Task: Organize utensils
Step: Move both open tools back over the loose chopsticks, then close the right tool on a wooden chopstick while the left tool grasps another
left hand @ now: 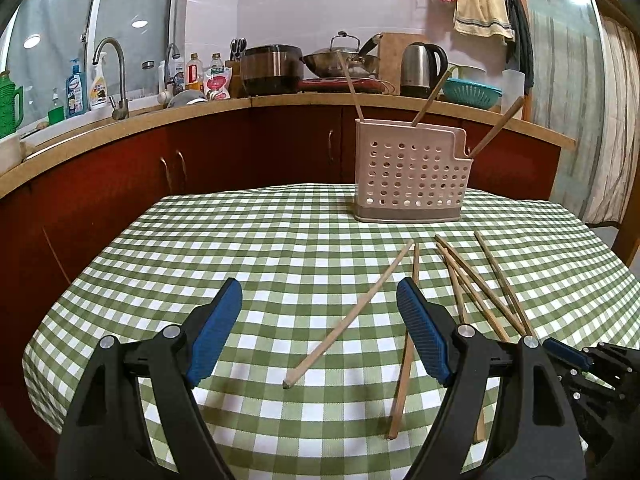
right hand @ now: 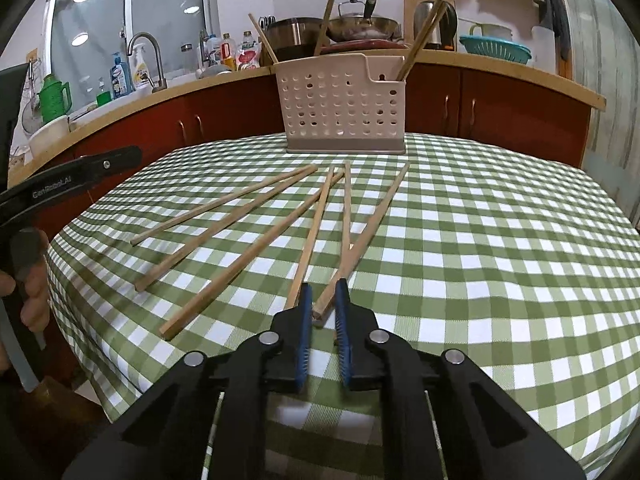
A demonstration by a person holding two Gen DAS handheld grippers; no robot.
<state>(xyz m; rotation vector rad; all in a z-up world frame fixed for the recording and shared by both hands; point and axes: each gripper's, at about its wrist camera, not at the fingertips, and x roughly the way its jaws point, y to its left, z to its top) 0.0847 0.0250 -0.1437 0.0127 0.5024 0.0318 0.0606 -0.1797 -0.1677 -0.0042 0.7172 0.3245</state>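
Chopsticks of pale bamboo (right hand: 240, 224) lie fanned across the green-checked worktop (right hand: 480, 240), short of the perforated pink plastic caddy (right hand: 344, 108) at its far edge. Right claw (right hand: 322, 300) is clamped on one stick's near end (right hand: 362, 240); lift it tip-up before moving. Left claw (left hand: 320, 312) hangs apart over another stick (left hand: 352, 316); centre it first.

left gripper (left hand: 320, 300) low and tilted downward, blue pads spread wide with nothing pressed between them, right gripper (right hand: 322, 300) angled down, pads nearly together, fingers of a hand (right hand: 34, 300) wrapped around the left tool's handle
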